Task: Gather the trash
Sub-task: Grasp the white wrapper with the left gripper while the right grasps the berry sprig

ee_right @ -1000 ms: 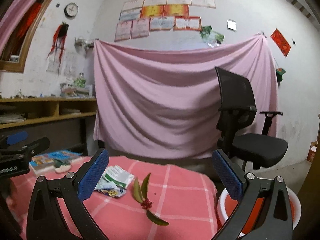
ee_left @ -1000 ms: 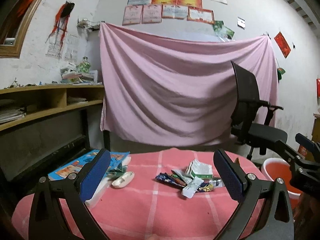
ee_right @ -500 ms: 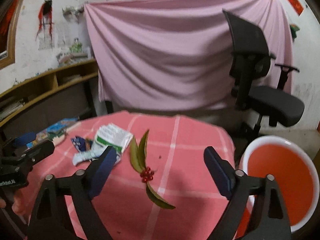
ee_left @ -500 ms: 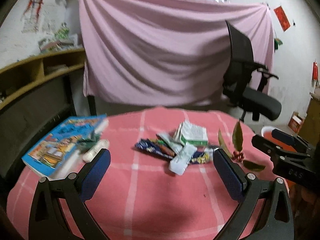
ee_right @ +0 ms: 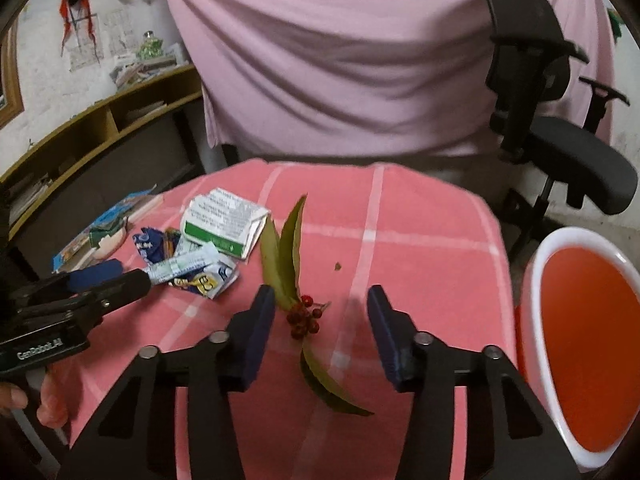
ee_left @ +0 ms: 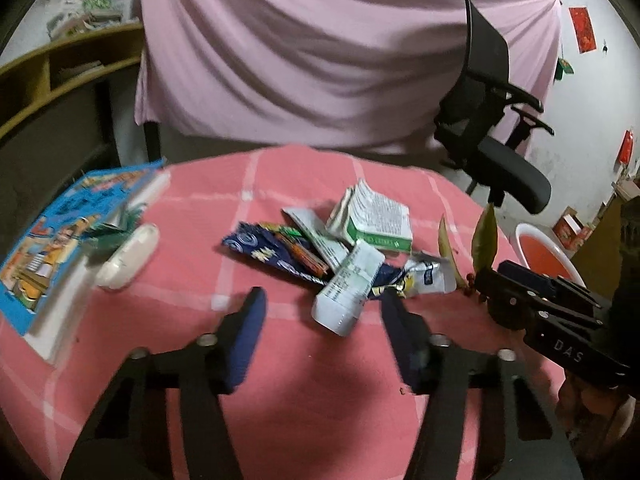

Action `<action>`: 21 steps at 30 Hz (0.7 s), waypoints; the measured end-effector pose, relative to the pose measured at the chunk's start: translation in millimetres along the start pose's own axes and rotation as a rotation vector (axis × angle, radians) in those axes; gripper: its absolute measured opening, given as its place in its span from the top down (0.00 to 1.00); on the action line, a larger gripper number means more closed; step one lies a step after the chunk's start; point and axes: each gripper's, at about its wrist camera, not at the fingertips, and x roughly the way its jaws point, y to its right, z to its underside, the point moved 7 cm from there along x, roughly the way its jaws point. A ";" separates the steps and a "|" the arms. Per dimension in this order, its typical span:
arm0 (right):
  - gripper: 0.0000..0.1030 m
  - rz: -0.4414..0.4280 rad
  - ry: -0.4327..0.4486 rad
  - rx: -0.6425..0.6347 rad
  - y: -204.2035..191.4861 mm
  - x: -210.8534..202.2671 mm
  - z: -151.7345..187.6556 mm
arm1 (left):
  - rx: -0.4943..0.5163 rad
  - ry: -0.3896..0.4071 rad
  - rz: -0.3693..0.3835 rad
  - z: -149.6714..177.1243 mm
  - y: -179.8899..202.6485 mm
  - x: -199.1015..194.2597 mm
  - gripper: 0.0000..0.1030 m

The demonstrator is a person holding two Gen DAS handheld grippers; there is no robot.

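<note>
A heap of wrappers (ee_left: 344, 256) lies mid-table on the pink checked cloth: a white-green carton (ee_left: 372, 220), a dark blue wrapper (ee_left: 264, 250) and a white sachet (ee_left: 346, 294). My left gripper (ee_left: 322, 312) is open, just short of the sachet, with nothing between its jaws. A leafy twig with red berries (ee_right: 302, 316) lies on the cloth. My right gripper (ee_right: 320, 308) is open, its jaws either side of the berries. The heap also shows in the right wrist view (ee_right: 200, 248).
An orange bucket with a white rim (ee_right: 580, 344) stands on the floor right of the table. A blue book (ee_left: 60, 232) and a white case (ee_left: 128, 256) lie at the table's left. A black office chair (ee_right: 560, 132) stands behind, before a pink sheet.
Both grippers have tilted down and moved in towards the table. The left one has come close to the wrapper heap, the right one over the berry twig. Both jaws have narrowed somewhat.
</note>
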 end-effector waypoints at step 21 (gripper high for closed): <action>0.87 0.030 0.063 -0.061 -10.5 -14.6 -2.1 | 0.093 0.055 -0.016 10.1 29.5 -21.2 0.81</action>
